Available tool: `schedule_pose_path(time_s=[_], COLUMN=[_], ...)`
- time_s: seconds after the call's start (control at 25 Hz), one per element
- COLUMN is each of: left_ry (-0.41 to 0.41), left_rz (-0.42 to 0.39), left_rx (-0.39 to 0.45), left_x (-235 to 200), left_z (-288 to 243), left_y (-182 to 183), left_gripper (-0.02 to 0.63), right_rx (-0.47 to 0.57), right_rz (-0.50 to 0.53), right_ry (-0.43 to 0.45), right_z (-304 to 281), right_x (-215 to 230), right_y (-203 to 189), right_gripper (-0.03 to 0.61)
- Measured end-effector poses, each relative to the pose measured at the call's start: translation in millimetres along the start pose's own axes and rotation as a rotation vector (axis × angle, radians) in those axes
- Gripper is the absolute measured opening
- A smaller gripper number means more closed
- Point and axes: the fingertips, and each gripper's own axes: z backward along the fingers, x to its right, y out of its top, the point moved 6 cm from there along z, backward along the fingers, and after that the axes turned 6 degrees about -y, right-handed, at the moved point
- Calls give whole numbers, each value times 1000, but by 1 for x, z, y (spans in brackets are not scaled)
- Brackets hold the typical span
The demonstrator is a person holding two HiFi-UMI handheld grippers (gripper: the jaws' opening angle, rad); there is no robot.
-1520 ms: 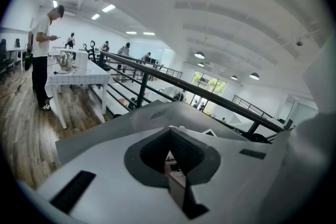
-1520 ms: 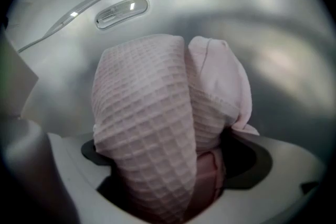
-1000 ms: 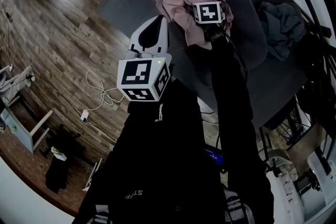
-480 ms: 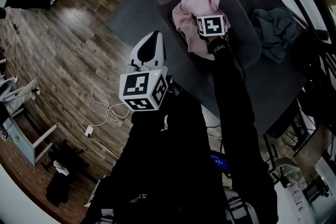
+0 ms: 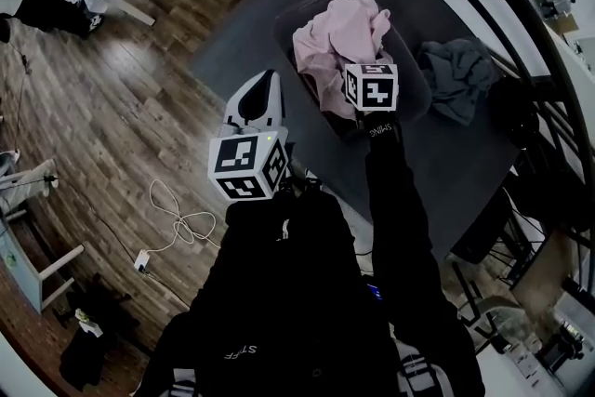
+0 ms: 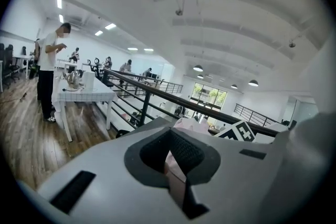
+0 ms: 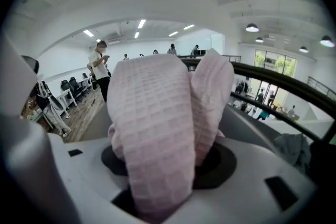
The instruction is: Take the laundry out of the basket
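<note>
On the dark grey table (image 5: 244, 37) stands a dark laundry basket (image 5: 416, 103) holding a pink waffle-weave cloth (image 5: 333, 40). My right gripper (image 5: 359, 57) hangs over the basket. Its jaws have just been closing and now pinch a fold of the pink cloth (image 7: 157, 123), which fills the right gripper view above the right gripper (image 7: 163, 191). My left gripper (image 5: 268, 84) hovers off the table's near-left edge, shut and holding nothing. In the left gripper view the left gripper (image 6: 176, 168) points toward the basket. A grey garment (image 5: 456, 77) lies on the table right of the basket.
Wooden floor lies left of the table, with a white cable (image 5: 177, 223) on it. A black railing (image 5: 539, 60) runs along the right. A white table (image 6: 84, 94) and a standing person (image 6: 48, 73) are far off to the left.
My right gripper has risen with the pink cloth, pulling it up out of the basket. My left gripper has lifted a little beside the table.
</note>
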Motion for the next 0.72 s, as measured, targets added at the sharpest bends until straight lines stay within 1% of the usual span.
schedule_pose_path(time_s=[0.2, 0.44, 0.56, 0.72], left_ry=[-27, -69, -91, -115], left_rz=[-22, -60, -76, -105], left_rx=[71, 130, 158, 198], left_x=[16, 34, 46, 59], left_z=[14, 41, 51, 64], left_y=[28, 53, 65, 81], left_gripper=[0, 0, 0, 0], right_rx=[189, 391, 466, 536], right_rz=[-11, -32, -56, -82], right_ry=[-46, -112, -132, -154], right_z=[73, 162, 199, 239], right_x=[-2, -19, -23, -29], right_y=[44, 82, 92, 96], right_gripper=[270, 272, 273, 275])
